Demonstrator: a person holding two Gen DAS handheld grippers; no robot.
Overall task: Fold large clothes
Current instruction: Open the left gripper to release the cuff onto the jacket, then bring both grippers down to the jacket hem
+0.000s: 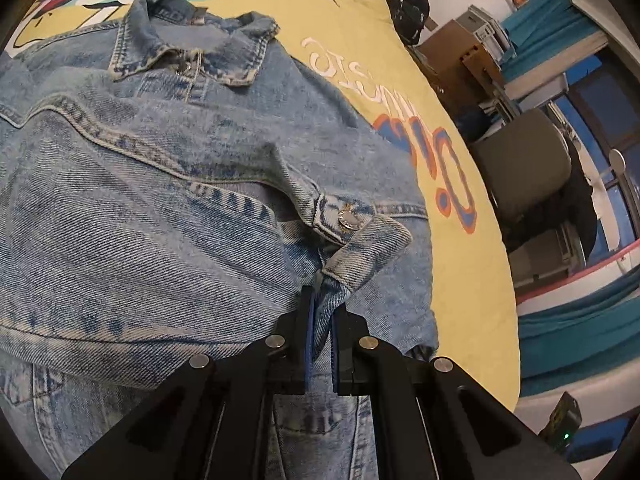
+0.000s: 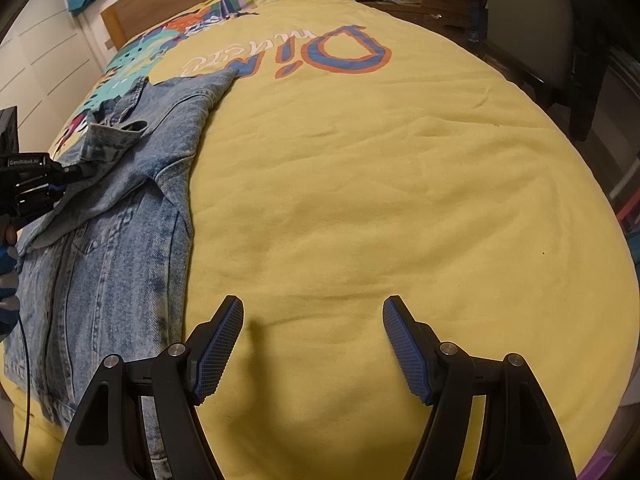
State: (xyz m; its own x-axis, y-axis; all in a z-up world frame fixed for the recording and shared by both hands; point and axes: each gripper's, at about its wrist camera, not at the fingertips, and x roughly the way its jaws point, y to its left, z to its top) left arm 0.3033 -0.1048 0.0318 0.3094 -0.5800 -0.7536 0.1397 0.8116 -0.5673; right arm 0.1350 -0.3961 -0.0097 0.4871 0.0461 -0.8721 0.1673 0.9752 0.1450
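On bedspread [image 2: 360,200]: left tool [image 1: 322,312] pinching denim jacket [image 1: 140,200] cuff.

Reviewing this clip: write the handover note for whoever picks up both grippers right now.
Left gripper: shut on the sleeve cuff of the denim jacket, with the sleeve drawn across the jacket's body.
Right gripper: open and empty, over bare yellow bedspread to the right of the jacket.
Jacket lies spread on the bed, collar toward the headboard.
Done: one sleeve is being folded inward.
Left: probably lay that sleeve down, release it, fold the other side, then fold the body.
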